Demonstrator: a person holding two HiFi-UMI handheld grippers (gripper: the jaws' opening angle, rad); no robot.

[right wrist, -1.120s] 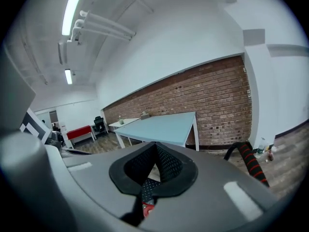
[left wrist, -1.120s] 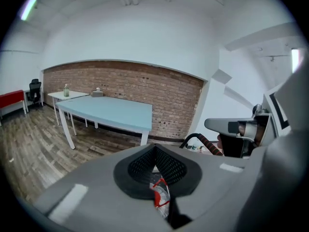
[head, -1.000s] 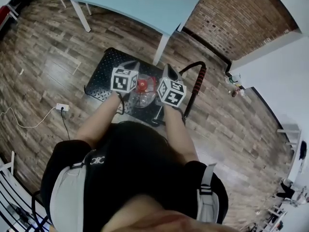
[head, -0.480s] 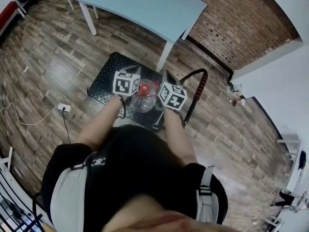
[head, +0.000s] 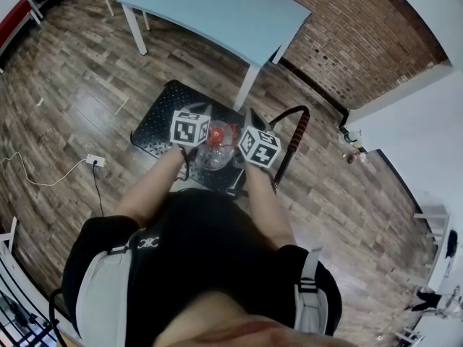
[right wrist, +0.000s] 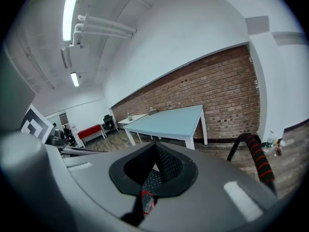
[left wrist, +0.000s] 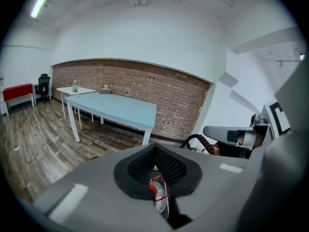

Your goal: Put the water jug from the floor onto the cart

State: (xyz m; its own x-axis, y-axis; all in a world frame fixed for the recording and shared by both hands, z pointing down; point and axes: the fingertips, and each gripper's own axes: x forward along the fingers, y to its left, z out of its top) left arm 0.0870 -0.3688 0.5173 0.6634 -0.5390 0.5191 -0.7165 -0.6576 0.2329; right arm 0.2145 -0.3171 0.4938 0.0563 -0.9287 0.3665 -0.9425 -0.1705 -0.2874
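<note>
Below the closed fingers of the left gripper (left wrist: 155,148) only a sliver of the water jug (left wrist: 159,193) shows — the rest is hidden. Under the right gripper (right wrist: 155,148) fingers sits a red-edged scrap (right wrist: 146,198), unidentifiable. In the head view the grippers' own bodies cover their fingertips and most of the jug.

Office-like workroom, brick wall (head: 362,42), pale blue table (head: 217,9), ceiling strip light (right wrist: 71,11)

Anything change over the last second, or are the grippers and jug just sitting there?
Nothing visibly changed. The left gripper and right gripper have their jaws together, with the jug between the two grippers over the cart, in the same place against the cart as before. Only the head view's framing shifted a little.
</note>
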